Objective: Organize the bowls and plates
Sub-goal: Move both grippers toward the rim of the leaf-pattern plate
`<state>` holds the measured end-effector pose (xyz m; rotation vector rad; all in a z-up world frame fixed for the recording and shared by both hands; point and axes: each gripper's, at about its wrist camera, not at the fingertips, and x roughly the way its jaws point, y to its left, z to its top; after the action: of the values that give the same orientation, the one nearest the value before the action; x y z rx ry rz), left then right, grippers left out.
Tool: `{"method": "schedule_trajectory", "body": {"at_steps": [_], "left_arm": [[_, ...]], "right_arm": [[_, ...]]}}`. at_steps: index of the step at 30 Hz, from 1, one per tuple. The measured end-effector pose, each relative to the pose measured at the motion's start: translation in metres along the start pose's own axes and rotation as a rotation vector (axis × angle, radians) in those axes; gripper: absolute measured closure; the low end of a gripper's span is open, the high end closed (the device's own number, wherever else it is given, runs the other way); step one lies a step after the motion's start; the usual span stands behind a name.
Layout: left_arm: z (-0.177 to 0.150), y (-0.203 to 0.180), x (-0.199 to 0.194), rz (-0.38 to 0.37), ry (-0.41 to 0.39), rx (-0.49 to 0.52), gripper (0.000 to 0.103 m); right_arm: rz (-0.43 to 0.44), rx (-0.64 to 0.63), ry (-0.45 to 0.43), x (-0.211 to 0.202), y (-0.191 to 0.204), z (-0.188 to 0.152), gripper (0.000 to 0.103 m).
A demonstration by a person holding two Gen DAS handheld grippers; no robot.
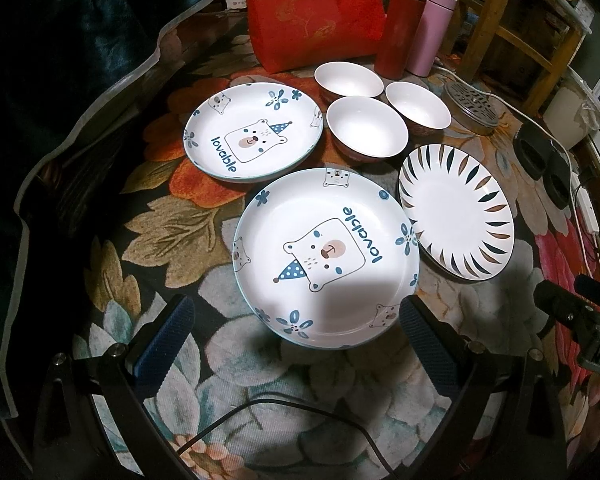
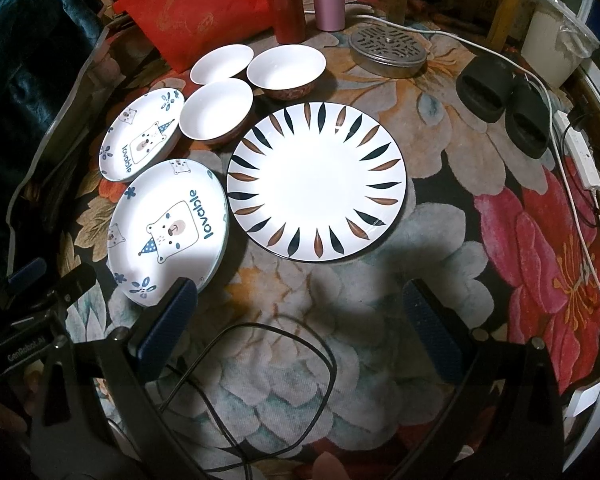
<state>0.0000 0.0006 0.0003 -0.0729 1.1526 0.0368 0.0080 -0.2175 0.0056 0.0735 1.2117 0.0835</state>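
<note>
Floral cloth (image 2: 340, 340) (slippers (image 2: 504, 108) rightward only)

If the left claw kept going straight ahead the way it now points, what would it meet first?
Most likely the near bear plate, which lies centred just ahead of the open left claw. Its near rim sits between the fingertips' line, though exact depth is unclear.

Three bowls (image 2: 256, 88) cluster at the back of the desk (image 2: 340, 300), two bear plates (image 2: 156, 184) lying to their left and the leaf-rimmed plate (image 2: 315, 180) in front, right of the nearer bear plate.
</note>
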Motion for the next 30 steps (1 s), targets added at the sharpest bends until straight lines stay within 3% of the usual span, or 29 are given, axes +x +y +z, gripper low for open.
{"method": "schedule_trajectory", "body": {"at_steps": [8,16,26,30], "left_arm": [[0.006,0.003,0.004,0.001,-0.002,0.021,0.000],[0.033,-0.035,0.034,-0.014,-0.008,0.141,0.000],[0.074,-0.082,0.078,-0.168,0.013,0.280,0.000],[0.085,-0.091,0.096,-0.247,0.051,0.274,0.000]], "right_arm": [[0.000,0.005,-0.001,-0.002,-0.005,0.003,0.000],[-0.015,0.087,0.003,0.018,-0.034,0.008,0.000],[0.012,0.201,-0.026,0.050,-0.095,0.026,0.000],[0.037,0.203,-0.045,0.058,-0.110,0.031,0.000]]}}
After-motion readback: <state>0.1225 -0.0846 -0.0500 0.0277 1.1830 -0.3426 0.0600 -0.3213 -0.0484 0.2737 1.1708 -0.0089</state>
